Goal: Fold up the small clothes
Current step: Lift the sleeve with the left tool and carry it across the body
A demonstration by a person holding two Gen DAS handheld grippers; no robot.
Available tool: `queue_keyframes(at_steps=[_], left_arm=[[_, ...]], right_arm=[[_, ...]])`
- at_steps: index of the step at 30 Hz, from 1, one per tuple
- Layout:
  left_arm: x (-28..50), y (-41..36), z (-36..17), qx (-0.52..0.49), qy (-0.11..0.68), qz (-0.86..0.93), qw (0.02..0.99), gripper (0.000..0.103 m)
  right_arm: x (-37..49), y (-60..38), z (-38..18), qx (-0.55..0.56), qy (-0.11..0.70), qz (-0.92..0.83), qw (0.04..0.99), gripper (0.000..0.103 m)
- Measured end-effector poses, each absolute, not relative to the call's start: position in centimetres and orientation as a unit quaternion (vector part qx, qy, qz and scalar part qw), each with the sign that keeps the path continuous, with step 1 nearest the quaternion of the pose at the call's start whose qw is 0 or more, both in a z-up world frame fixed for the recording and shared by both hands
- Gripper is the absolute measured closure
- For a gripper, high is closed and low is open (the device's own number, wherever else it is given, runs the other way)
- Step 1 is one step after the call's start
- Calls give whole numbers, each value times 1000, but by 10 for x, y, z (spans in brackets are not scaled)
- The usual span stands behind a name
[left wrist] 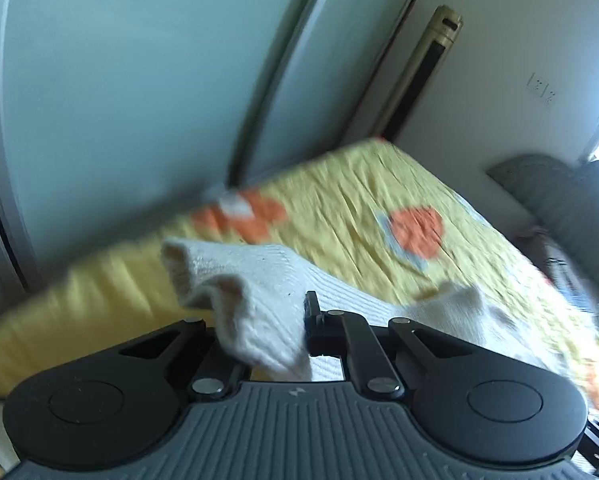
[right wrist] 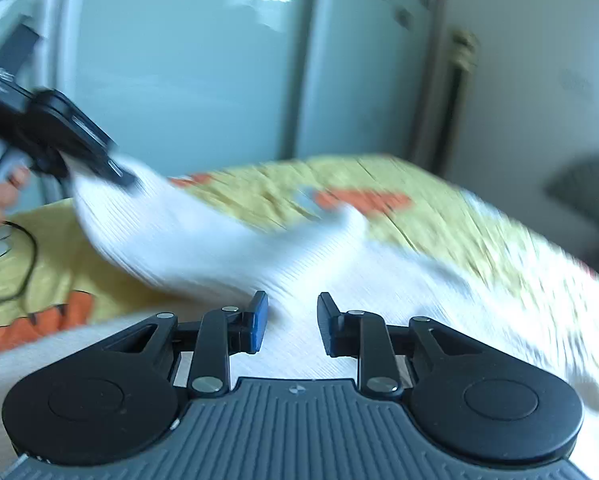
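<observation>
Knit (right wrist: 203, 240), white and ribbed, lies across the yellow bed (left wrist: 359, 184), 1 edge lifted. Left gripper (left wrist: 299, 332) pinches that bunched edge tight. Right gripper (right wrist: 292, 322) hangs parted over cloth, gripping nothing. Soft, light, floppy: best taken by hems or corners.

You are working in a home bedroom: a bed (left wrist: 359, 200) under a yellow quilted cover with orange prints, frosted sliding wardrobe doors (left wrist: 119, 100), a standing air conditioner (left wrist: 427, 68), a wall socket (left wrist: 541, 89).
</observation>
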State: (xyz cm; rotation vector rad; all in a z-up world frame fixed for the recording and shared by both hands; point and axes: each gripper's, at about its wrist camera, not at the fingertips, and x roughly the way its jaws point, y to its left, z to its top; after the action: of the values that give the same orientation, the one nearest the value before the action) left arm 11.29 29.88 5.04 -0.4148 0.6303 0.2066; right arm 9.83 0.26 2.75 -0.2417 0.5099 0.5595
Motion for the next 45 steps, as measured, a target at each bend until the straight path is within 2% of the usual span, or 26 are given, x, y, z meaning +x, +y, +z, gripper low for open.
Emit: queue_keyframes(at_steps=[7, 15, 29, 38, 45], left_arm=[[140, 288, 92, -62, 237, 221, 944, 96], [146, 224, 111, -5, 224, 179, 958, 96], [145, 63, 94, 5, 271, -29, 962, 96], [142, -6, 79, 11, 288, -90, 953, 96], [142, -53, 59, 10, 323, -135, 937, 96]], right_arm=[[96, -14, -8, -121, 310, 252, 909, 53], [89, -31, 4, -97, 290, 250, 919, 45], [87, -149, 6, 35, 281, 135, 950, 43], [79, -205, -9, 120, 286, 95, 946, 43], [77, -215, -20, 134, 288, 90, 944, 43]])
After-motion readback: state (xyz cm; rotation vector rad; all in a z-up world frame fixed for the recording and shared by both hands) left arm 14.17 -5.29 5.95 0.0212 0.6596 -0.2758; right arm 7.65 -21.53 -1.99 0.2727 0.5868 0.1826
